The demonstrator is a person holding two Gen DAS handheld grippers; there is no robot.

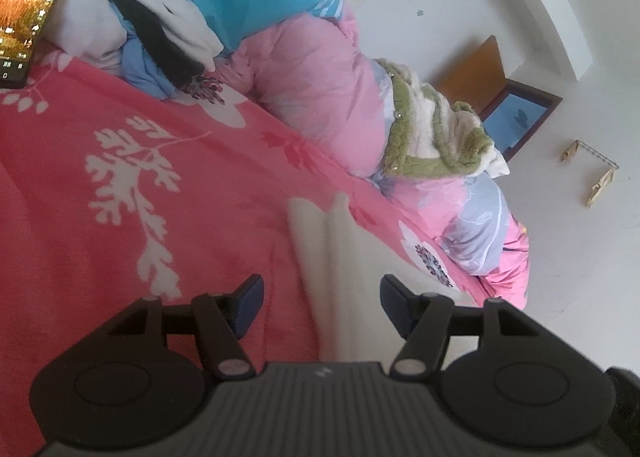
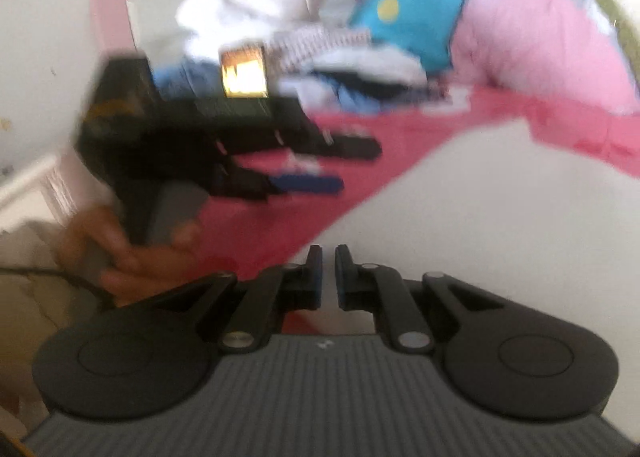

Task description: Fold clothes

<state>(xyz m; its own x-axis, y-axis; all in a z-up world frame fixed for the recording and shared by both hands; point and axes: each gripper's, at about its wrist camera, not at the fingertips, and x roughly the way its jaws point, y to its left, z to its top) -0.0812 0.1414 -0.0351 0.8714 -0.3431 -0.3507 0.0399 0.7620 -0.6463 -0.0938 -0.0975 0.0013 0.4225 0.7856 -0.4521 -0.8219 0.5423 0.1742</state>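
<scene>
Cream cloth (image 1: 348, 269) lies on the red floral bedspread (image 1: 120, 185), a soft fold ridge running along its length, one end reaching toward the pink quilt (image 1: 320, 97) at the bed's far edge. Left gripper (image 1: 320, 297) hangs over it, jaws spread wide, nothing pinched. Right gripper (image 2: 328, 277) is clenched almost tight above the cloth's pale spread; the blur hides whether fabric sits between its pads. Heaped clothes (image 1: 160, 29) fill the bed's far corner.
</scene>
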